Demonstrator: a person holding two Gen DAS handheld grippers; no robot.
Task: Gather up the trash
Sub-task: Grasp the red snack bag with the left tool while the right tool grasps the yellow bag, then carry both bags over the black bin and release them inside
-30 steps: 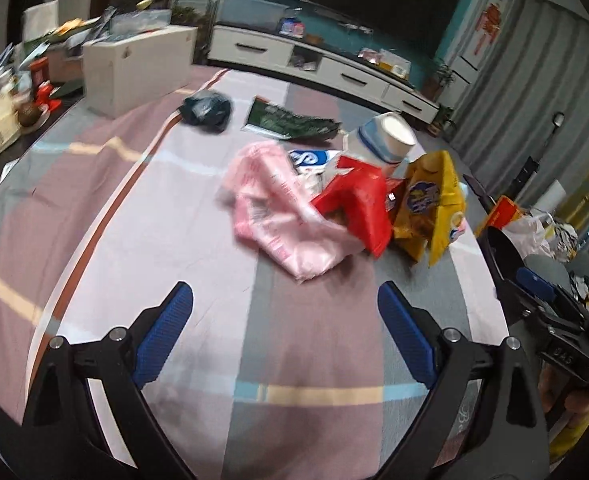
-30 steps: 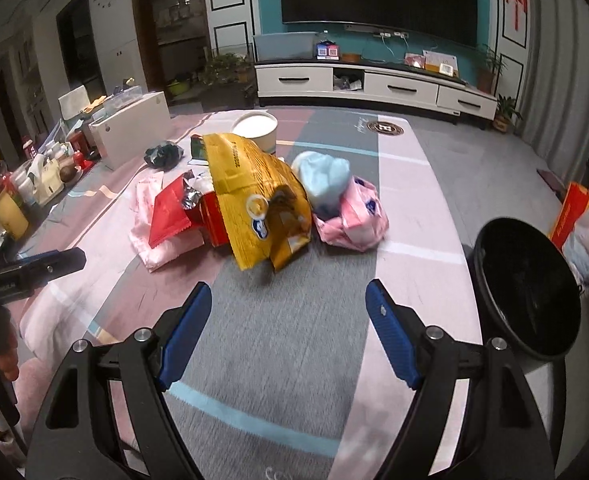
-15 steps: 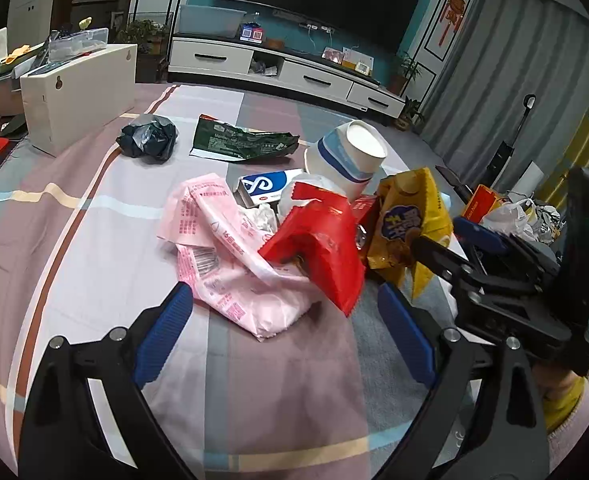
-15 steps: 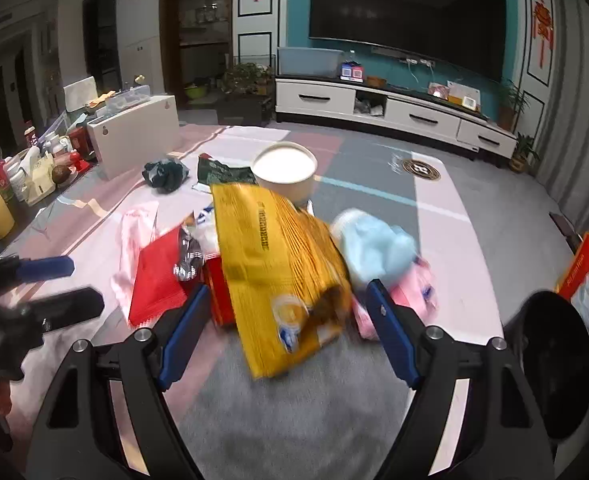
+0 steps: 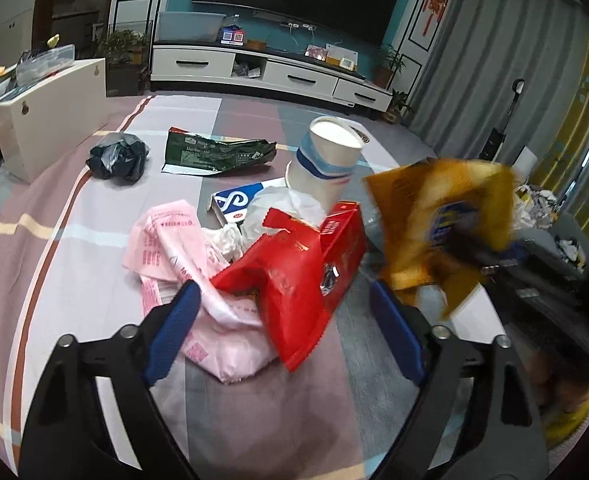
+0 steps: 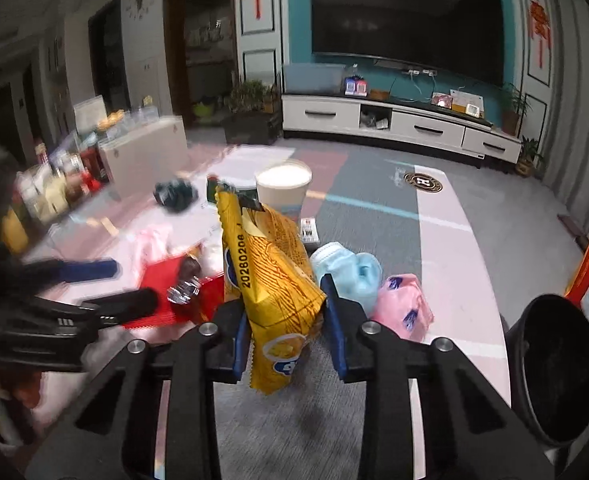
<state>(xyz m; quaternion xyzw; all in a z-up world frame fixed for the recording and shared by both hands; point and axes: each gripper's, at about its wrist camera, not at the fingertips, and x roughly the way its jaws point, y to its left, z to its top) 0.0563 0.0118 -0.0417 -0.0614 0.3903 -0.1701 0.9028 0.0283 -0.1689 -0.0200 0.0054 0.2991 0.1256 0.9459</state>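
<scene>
The right claw (image 6: 286,334) is closing on a crinkled yellow foil snack bag (image 6: 272,280), pads pressing its sides (bag upright, lifted off the striped bench (image 6: 446,240)); the left claw (image 5: 284,326), closing but not gripping, straddles a glossy red wrapper (image 5: 294,276) on soft pink plastic (image 5: 174,240).

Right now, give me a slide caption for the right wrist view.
Right gripper closing on a yellow snack bag, black bin waiting to its right.

A dark television (image 6: 408,26) is mounted on the teal wall above a white cabinet (image 6: 398,124). Potted plants (image 6: 250,96) are seen beside it.
</scene>
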